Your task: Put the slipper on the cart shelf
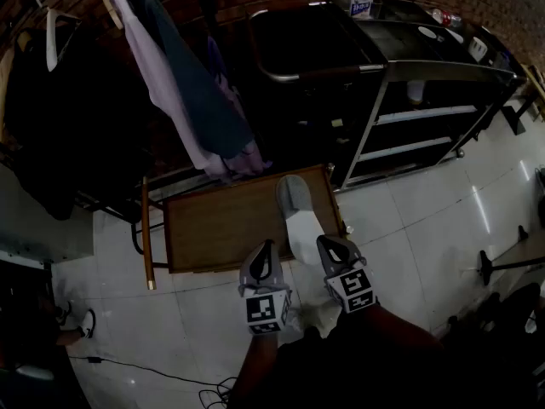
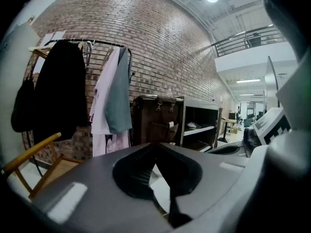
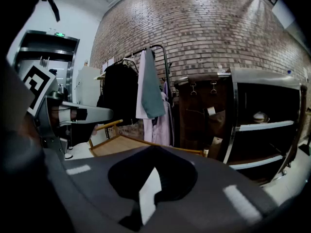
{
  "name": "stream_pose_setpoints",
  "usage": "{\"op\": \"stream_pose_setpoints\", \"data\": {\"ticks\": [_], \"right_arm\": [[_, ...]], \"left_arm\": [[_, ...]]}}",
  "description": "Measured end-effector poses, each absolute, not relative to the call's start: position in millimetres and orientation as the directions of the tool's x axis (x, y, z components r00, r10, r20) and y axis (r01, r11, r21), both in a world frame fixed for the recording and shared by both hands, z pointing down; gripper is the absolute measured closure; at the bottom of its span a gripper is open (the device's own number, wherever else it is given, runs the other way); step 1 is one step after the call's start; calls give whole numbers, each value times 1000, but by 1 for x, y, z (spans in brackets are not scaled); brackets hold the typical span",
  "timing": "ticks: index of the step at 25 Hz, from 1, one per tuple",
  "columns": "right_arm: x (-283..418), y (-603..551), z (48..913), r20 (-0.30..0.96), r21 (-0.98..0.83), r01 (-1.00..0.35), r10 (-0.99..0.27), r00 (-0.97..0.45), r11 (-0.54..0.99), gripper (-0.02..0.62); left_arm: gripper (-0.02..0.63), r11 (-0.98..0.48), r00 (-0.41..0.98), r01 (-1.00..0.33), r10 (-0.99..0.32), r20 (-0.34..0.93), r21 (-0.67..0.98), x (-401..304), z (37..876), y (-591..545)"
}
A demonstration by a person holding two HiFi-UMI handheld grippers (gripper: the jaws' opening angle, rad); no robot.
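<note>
A pale grey-and-white slipper [image 1: 298,216] lies on the right end of a low wooden platform [image 1: 221,224], toe toward the black cart [image 1: 443,71]. The cart stands beyond it at the upper right, with pale shelves [image 1: 426,113] one above another. My left gripper [image 1: 266,247] hangs just left of the slipper's heel and my right gripper [image 1: 328,244] just right of it. In both gripper views the jaws meet at their tips, left [image 2: 155,145] and right [image 3: 154,148], with nothing gripped between them. The cart's open shelves [image 3: 265,126] face the right gripper.
A clothes rail with hanging garments [image 1: 200,100] stands behind the platform. The platform's wooden handle [image 1: 146,233] rises at its left. A plastic bottle [image 1: 361,0] and small items sit on the cart's top. A cable [image 1: 153,371] trails over the white tiled floor.
</note>
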State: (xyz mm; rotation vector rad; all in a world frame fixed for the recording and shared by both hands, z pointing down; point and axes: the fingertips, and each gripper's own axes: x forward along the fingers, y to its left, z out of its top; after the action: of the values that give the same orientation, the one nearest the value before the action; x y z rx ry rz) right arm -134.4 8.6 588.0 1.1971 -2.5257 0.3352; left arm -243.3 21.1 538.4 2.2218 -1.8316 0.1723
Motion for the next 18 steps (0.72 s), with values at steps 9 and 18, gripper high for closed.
{"op": "stream_pose_setpoints", "data": {"ticks": [9, 18], "right_arm": [[-122, 8, 652, 541, -141, -827, -657, -525, 545, 592], [-98, 28, 740, 678, -579, -812, -508, -531, 75, 354]], "left_arm": [[588, -166, 195, -979, -934, 300, 121, -244, 565, 23], [588, -162, 196, -979, -921, 337, 127, -246, 581, 34]]}}
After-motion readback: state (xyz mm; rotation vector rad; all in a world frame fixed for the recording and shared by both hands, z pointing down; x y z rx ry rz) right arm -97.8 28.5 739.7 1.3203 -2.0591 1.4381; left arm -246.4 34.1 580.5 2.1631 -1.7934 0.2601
